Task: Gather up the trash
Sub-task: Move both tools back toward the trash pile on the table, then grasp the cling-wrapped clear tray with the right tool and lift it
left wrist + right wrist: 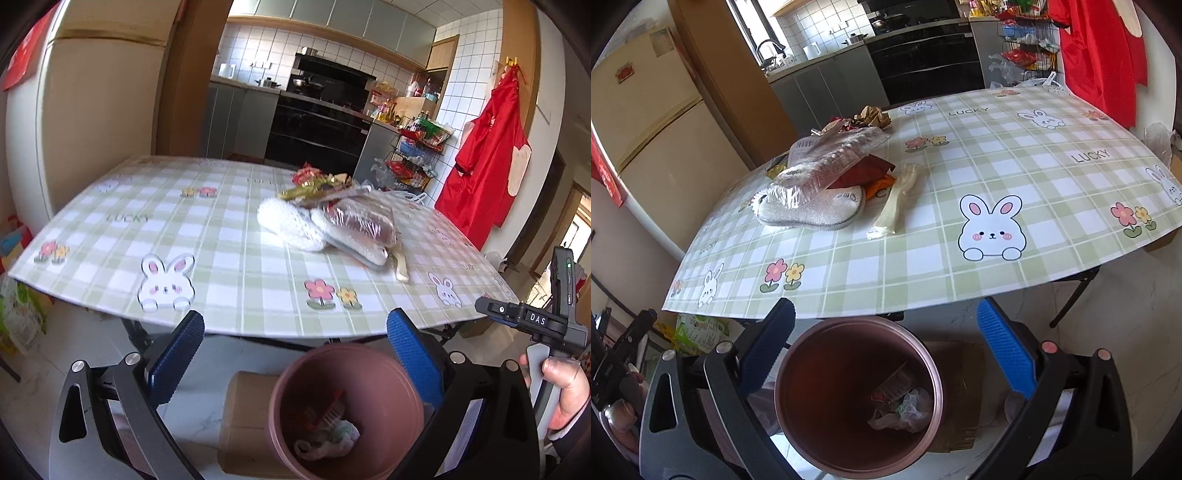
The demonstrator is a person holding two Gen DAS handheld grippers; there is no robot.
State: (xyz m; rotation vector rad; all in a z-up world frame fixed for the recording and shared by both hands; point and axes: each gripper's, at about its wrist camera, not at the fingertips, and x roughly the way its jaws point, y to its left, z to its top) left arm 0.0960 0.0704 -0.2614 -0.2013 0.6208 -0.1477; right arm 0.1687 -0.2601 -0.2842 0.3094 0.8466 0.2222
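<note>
One bin point(858, 397), two gaping tools

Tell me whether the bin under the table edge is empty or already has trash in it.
Not empty. The brown bin stands upright with a few pieces at its bottom: a crumpled plastic bag and wrappers. Most of it is unfilled.

Kitchen w/ white tile wall point(373, 62), black oven point(317, 129) under grey cabinets point(343, 14), cream fridge point(99, 110) at left, wire rack point(417, 155) & red apron point(487, 155) at right, pale marble floor point(1108, 332), checked bench point(997, 184) in daylight.
</note>
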